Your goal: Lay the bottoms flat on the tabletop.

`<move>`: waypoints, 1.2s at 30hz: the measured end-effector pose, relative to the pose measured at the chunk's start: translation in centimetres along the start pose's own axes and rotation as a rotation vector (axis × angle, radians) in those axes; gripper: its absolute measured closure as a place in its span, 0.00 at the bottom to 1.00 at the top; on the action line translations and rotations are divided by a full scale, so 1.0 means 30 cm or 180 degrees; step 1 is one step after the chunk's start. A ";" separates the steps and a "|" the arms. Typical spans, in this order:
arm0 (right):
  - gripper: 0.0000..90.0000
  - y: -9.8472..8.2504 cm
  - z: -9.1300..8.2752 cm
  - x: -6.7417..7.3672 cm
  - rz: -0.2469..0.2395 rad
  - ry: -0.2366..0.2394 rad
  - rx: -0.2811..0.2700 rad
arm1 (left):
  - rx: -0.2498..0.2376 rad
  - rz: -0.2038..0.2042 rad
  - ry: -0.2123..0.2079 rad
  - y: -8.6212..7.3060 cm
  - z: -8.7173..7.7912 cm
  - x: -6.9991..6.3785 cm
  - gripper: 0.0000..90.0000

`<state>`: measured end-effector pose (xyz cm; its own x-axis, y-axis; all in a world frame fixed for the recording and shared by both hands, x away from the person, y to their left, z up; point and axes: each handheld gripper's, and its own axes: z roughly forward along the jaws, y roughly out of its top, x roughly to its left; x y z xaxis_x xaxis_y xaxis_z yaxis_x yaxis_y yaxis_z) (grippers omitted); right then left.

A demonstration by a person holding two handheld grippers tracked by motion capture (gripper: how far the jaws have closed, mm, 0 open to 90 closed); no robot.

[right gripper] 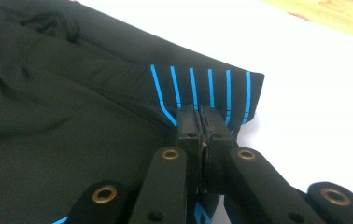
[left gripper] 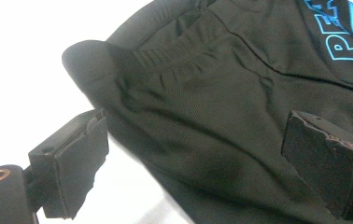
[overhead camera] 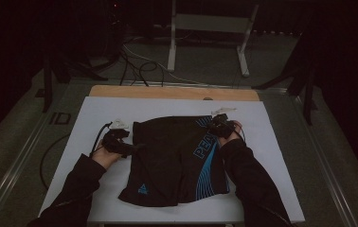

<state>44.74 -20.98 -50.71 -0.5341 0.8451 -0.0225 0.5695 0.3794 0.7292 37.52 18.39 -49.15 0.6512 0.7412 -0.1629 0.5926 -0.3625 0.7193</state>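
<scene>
Shorts [overhead camera: 174, 156] — far waistband corner under right tool [right gripper: 201, 122]

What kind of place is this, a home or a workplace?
Probably a lab or studio set up for recording, not a home. A white board covers a wooden table with black shorts on it, loose cables lie on the grey floor, and a metal stand is behind, with dark surroundings.

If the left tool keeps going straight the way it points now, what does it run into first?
Most likely the black sports shorts with blue print. The left tool is open, with the elastic waistband corner lying just ahead between its jaws on the white table cover. Depth is hard to judge, but nothing else sits in between.
</scene>
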 end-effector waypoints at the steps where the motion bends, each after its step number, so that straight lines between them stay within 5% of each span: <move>1: 0.98 0.000 0.000 0.000 0.0000 0.0000 0.0000 | 0.0000 0.0000 0.0000 0.000 0.000 0.000 0.09; 12: 0.99 -0.033 -0.019 -0.065 0.0199 -0.0151 0.0074 | 0.0038 -0.0048 0.0098 0.026 0.016 0.018 0.11; 24: 0.98 -0.059 -0.012 -0.103 0.0405 -0.0542 0.0302 | 0.0163 -0.0005 0.0187 0.070 0.042 0.034 0.12; 29: 0.90 -0.056 -0.019 -0.114 0.0485 -0.0346 0.0204 | 0.0143 -0.0057 0.0177 0.099 0.058 0.048 0.13; 36: 0.60 -0.024 -0.056 -0.160 0.0659 -0.0166 -0.0140 | 0.0140 -0.0274 0.0143 0.144 0.113 0.100 0.20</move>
<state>45.85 -25.94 -49.97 -0.3748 0.9221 0.0963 0.6353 0.1798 0.7511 43.63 17.13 -48.82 0.5757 0.7949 -0.1917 0.6663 -0.3201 0.6735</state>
